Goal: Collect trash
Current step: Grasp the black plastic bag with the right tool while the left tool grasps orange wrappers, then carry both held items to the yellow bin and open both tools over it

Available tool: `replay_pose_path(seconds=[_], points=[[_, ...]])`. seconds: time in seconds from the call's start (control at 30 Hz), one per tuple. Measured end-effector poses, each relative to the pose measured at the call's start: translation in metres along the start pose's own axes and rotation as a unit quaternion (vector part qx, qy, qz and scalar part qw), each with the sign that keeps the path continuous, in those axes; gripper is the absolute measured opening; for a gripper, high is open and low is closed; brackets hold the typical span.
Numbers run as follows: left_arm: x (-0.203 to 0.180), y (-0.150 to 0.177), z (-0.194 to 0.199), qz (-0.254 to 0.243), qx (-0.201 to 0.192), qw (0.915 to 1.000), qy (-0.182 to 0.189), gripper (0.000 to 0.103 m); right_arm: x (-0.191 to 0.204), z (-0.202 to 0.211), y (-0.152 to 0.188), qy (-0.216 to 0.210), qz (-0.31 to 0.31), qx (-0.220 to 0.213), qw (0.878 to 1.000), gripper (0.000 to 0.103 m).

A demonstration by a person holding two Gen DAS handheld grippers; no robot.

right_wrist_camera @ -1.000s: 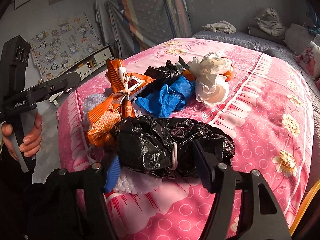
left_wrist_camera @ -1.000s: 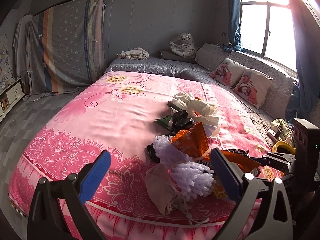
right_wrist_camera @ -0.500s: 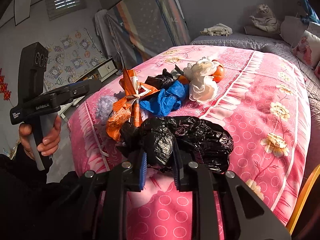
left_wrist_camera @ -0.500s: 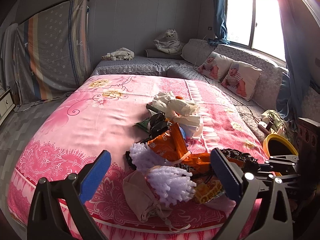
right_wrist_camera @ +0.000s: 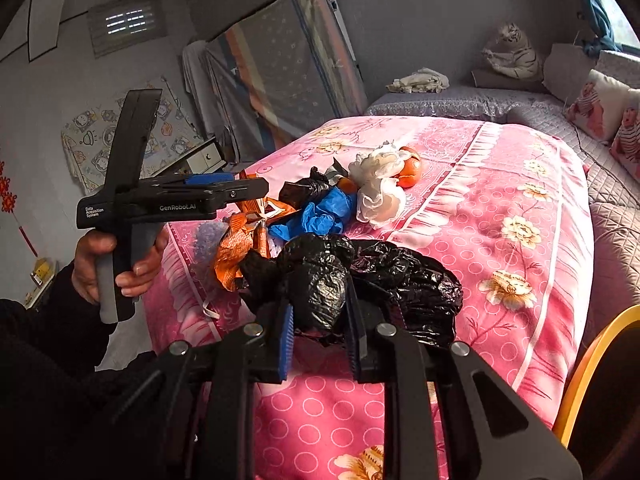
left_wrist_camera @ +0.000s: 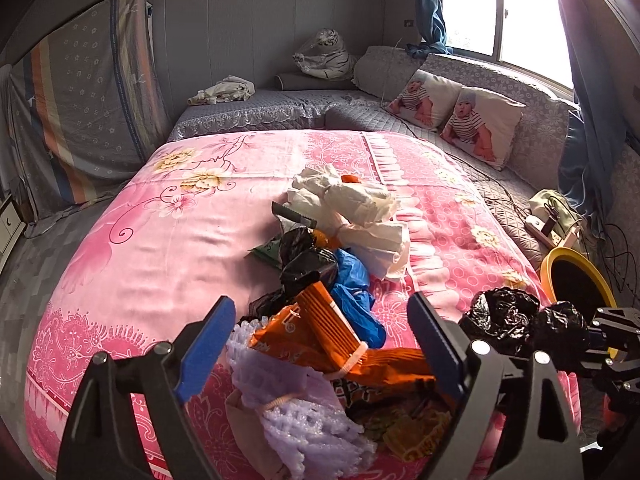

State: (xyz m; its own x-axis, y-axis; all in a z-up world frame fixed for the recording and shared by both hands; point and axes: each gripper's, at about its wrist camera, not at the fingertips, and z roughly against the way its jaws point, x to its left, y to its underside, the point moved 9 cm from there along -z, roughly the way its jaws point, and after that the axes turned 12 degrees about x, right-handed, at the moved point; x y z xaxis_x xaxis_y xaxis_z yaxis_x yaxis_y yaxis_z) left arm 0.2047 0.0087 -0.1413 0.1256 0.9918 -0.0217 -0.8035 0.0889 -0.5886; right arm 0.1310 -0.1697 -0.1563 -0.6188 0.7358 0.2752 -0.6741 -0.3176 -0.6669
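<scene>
My right hand-held gripper (right_wrist_camera: 320,332) pinches only a fold of the crumpled black plastic bag (right_wrist_camera: 360,276) above the pink bed (right_wrist_camera: 500,200), so its trailing bulk may slip free before the yellow-rimmed bin (left_wrist_camera: 576,276), while my left hand-held gripper (left_wrist_camera: 320,344), just narrowing, stands spread and empty over the orange wrapper (left_wrist_camera: 332,332).

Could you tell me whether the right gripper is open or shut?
Shut: the right gripper pinches the black plastic bag between its pads.
</scene>
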Motion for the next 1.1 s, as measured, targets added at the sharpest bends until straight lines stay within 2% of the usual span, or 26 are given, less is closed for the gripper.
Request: replay_pose_path(seconds=[0.1,0.2,0.23,0.33,0.4,0.57,0.7,0.9,1.1], points=[[0.005,0.0,-0.012,0.003,0.013,0.9999,-0.002,0.076,0.001,0.001,-0.001,0.0,0.001,-0.002,1.0,0.02],[0.005,0.0,-0.022,0.0,0.025,0.9997,-0.002,0.063,0.001,0.0,-0.001,-0.003,-0.002,-0.002,1.0,0.02],[0.006,0.001,-0.026,0.0,0.031,0.9995,-0.003,0.053,0.001,0.001,-0.001,-0.002,-0.003,-0.002,1.0,0.02],[0.008,0.005,-0.032,0.008,0.04,0.9992,-0.002,0.048,0.002,0.002,0.0,-0.003,-0.006,-0.001,1.0,0.02],[0.01,0.007,-0.031,0.008,0.033,0.9994,-0.006,0.041,0.002,0.003,-0.001,-0.002,-0.007,-0.002,1.0,0.02],[0.013,0.002,-0.011,0.013,0.002,0.9999,0.002,0.035,0.001,0.008,-0.004,-0.002,-0.012,-0.009,1.0,0.02],[0.016,-0.007,0.013,0.02,-0.029,0.9993,0.014,0.034,0.0,0.013,-0.005,-0.002,-0.017,-0.014,1.0,0.02],[0.01,-0.014,0.037,0.019,-0.054,0.9982,0.019,0.034,-0.006,0.023,-0.006,0.017,-0.029,-0.022,0.999,0.02],[-0.015,-0.023,0.052,-0.003,-0.072,0.9966,0.04,0.034,-0.024,0.046,-0.007,0.055,-0.05,-0.044,0.996,0.02]])
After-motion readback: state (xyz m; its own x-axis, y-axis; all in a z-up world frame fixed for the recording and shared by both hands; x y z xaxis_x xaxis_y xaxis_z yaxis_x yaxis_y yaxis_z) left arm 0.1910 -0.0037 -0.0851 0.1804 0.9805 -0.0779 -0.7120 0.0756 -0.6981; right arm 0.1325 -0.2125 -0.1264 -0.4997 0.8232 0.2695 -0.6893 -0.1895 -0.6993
